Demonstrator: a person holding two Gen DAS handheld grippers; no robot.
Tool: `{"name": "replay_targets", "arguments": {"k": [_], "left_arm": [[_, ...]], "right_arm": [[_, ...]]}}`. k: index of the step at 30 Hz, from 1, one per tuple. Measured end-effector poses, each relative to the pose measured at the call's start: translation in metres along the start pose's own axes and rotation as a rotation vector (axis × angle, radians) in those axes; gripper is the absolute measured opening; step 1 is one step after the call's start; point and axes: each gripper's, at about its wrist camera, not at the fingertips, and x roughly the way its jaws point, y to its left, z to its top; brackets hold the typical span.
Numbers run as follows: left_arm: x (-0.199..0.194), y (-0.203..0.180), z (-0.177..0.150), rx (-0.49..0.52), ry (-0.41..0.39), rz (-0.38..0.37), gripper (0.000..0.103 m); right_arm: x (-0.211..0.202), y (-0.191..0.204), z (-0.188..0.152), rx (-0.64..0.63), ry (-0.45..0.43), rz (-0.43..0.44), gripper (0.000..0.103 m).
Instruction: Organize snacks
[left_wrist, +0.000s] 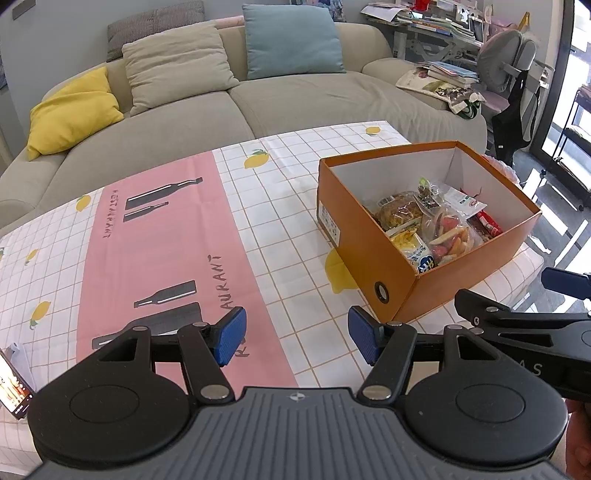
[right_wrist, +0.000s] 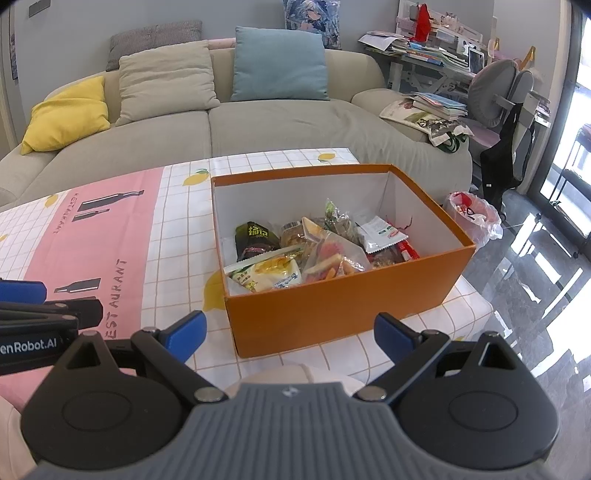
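A table under a checked tablecloth (left_wrist: 280, 206) with a pink band and lemon prints stands before a beige sofa (right_wrist: 280, 122) carrying yellow, beige and blue cushions; a cluttered desk (right_wrist: 424, 51) and a grey chair sit at the right. The orange box (right_wrist: 332, 306) rests on the cloth near its right edge, with snack packets (right_wrist: 314, 251) piled inside. The left gripper (left_wrist: 296, 338) hovers low over the cloth just left of the box, jaws spread, nothing between them. The right gripper (right_wrist: 290, 336) faces the box's near wall, jaws likewise wide and empty.
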Motion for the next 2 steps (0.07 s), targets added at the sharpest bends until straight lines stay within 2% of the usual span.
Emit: {"name": "replay_targets", "arguments": {"k": [2], "left_arm": [[0.0002, -0.0003, 0.0001, 0.000, 0.005, 0.006, 0.074]], "right_arm": [[-0.0001, 0.0003, 0.0001, -0.002, 0.001, 0.001, 0.095]]}}
